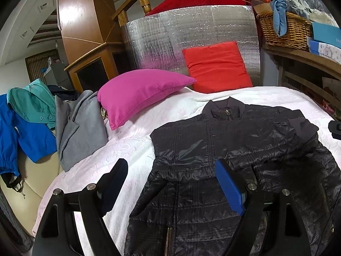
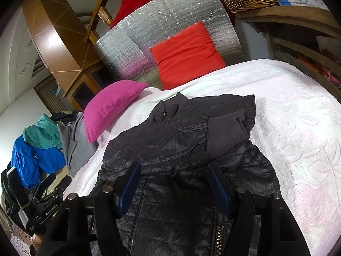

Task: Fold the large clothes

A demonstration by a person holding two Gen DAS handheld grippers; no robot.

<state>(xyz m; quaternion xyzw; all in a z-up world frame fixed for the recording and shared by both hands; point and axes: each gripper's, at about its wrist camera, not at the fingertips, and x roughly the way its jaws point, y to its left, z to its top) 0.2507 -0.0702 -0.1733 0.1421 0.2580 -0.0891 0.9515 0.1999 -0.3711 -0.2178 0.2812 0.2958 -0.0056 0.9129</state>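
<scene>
A black quilted jacket (image 1: 234,140) (image 2: 170,140) lies front up on the white bedspread (image 1: 127,145) (image 2: 298,117), with its collar at the far end and the zip closed. One sleeve is folded across the chest, its ribbed cuff (image 2: 226,134) toward the right shoulder. My left gripper (image 1: 171,168) stands open over the jacket's left edge, one finger above the bedspread and the other above the fabric. My right gripper (image 2: 173,168) is open above the jacket's middle, near the folded sleeve. I see no fabric pinched in either one.
A pink pillow (image 1: 138,93) and a red pillow (image 1: 215,66) lie at the head of the bed against a silver foil panel (image 1: 166,36). Grey (image 1: 78,128), teal and blue (image 1: 32,136) garments hang off the left side. At the right, a wooden shelf holds a wicker basket (image 1: 285,32).
</scene>
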